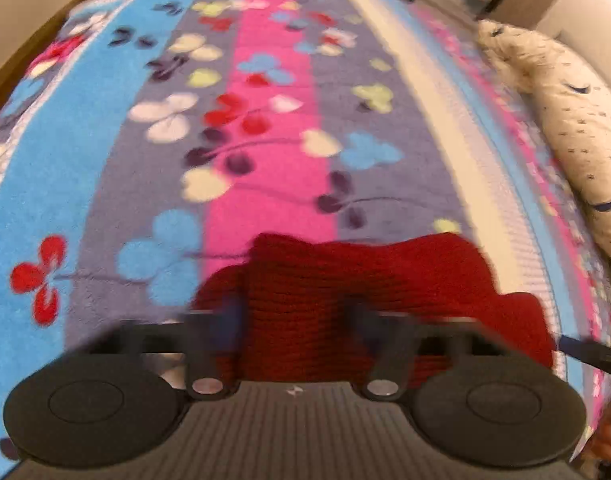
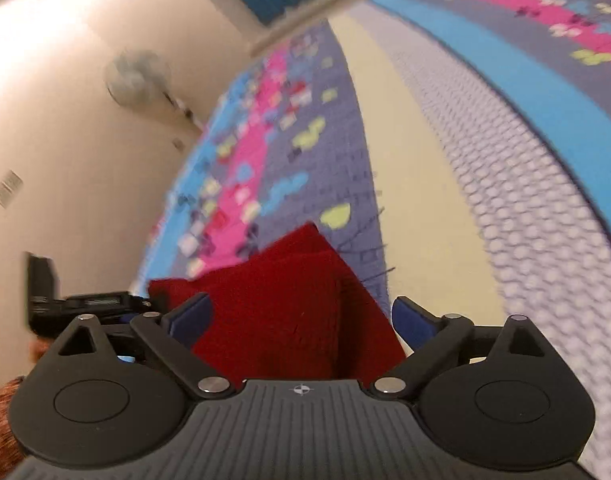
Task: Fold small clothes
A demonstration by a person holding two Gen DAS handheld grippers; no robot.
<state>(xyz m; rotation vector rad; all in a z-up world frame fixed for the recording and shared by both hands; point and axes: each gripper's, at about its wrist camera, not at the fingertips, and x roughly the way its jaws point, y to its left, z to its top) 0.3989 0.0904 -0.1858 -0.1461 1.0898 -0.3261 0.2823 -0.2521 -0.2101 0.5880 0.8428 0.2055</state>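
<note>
The red knitted garment [image 1: 369, 280] lies bunched on the patterned blanket [image 1: 105, 184], directly ahead of both grippers. In the left wrist view its near edge is hidden behind the gripper body, and its right part runs toward the cream stripe of the blanket. The knit ribs are legible at the centre only; the outline is smeared by motion blur. In the right wrist view the red knitted garment [image 2: 281, 316] shows flat layered panels with a pointed far corner; its near edge is likewise cut off by the gripper body.

The left gripper [image 1: 297, 312] has its fingers set apart, with garment visible between them. The fingertips are heavily blurred, so contact with the cloth cannot be confirmed.

The right gripper [image 2: 301, 316] is spread wide, its blue pads [image 2: 411, 322] apart on either side of the garment. Whether the pads touch the cloth cannot be told.

At the left edge of the right wrist view, part of the left gripper [image 2: 85, 308] appears as a dark blurred block, its fingers hidden.

The patterned blanket [image 2: 505, 168] carries blue, pink, grey and cream stripes with flower shapes. A cream speckled pillow [image 1: 565, 128] lies along its right edge, cut off by the frame. A wall fan [image 2: 137, 76] appears blurred on the pale wall [image 2: 65, 160].
</note>
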